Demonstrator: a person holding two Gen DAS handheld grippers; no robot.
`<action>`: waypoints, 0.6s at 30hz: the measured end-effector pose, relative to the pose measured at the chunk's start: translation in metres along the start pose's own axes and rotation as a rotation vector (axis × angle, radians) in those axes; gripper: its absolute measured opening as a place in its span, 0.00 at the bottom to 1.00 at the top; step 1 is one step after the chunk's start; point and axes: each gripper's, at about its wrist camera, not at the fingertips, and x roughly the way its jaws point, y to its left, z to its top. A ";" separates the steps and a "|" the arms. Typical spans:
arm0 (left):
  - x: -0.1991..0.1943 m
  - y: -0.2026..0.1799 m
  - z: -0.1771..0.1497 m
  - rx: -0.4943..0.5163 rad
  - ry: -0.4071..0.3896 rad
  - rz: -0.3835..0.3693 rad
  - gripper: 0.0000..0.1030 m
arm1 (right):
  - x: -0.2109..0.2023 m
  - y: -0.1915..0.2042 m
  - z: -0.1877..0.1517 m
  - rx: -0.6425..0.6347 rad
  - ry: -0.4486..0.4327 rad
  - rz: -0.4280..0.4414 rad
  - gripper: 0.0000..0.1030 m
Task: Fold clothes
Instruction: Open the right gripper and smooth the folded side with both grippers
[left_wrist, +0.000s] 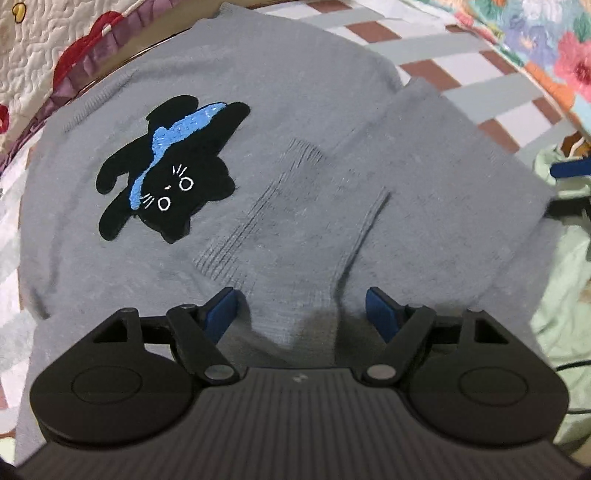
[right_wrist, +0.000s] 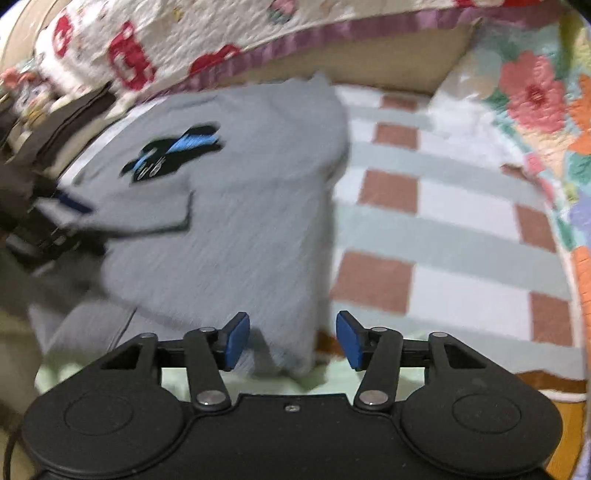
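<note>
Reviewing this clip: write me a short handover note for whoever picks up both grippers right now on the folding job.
Left gripper: open, over the grey sweater, holding nothing.
Right gripper: open, at the sweater's near edge, nothing clamped.
Sweater lies on the checked bedsheet, cat patch facing up.
Done: both sleeves look folded in across the body, cuffs near the middle.
Left: probably fold the body in half and tidy it.

Bed cover (right_wrist: 443, 236): lay flat, checked white, grey-green and brown.
Floral quilt (right_wrist: 535, 92): bunched along the right edge.
Red-patterned quilt (right_wrist: 177, 44): purple-trimmed, hung behind the bed.
</note>
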 end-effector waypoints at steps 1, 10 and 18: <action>0.000 0.003 -0.001 -0.005 -0.017 0.026 0.74 | 0.004 0.003 -0.004 -0.010 0.012 0.002 0.57; -0.046 0.058 -0.041 -0.320 -0.198 0.244 0.41 | 0.020 -0.006 -0.014 0.066 -0.002 -0.054 0.56; -0.066 0.084 -0.068 -0.435 -0.190 0.249 0.32 | 0.021 -0.012 -0.021 0.131 -0.032 -0.042 0.56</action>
